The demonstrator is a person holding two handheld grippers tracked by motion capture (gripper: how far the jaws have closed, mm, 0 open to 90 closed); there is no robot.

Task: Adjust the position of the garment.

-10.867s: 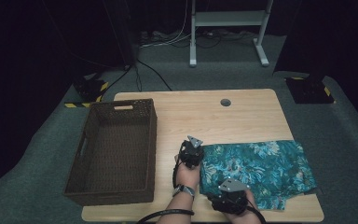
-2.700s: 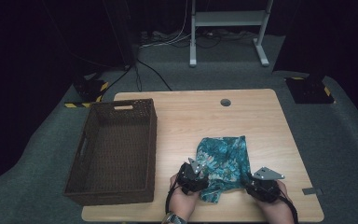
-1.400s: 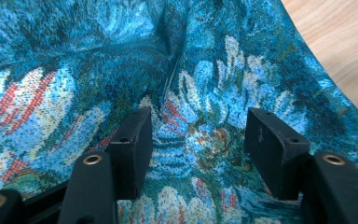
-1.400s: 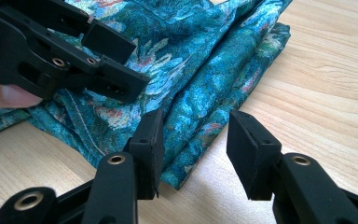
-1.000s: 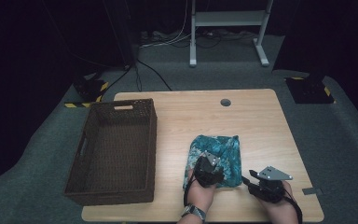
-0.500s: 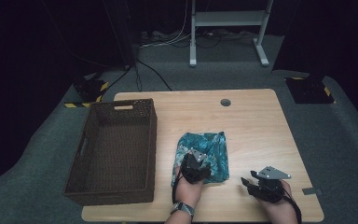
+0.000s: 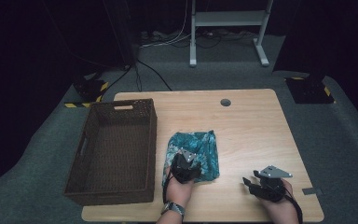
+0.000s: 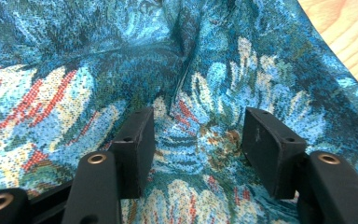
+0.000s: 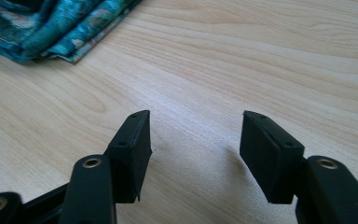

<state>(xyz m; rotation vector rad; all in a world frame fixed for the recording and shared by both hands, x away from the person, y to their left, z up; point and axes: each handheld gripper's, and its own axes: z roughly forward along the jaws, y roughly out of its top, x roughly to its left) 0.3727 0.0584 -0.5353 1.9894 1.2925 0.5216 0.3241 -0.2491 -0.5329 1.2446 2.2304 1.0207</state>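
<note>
The left gripper [image 7: 185, 166], jaws spread, is pressing down on the folded cloth [image 7: 197, 150] beside the basket [image 7: 116, 149], apparently sliding it; the right gripper [image 7: 261, 183], jaws just opening and empty, is waiting apart.

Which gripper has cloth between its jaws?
The left gripper: its jaws rest on the folded cloth. The right gripper has bare table between its.

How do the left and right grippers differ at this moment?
The left gripper rests on the folded teal floral cloth, jaws apart with fabric between them; the right gripper is over bare wooden table, nothing between its jaws. The left sits beside the wicker basket; the right sits near the table's right edge. Both are open.
</note>
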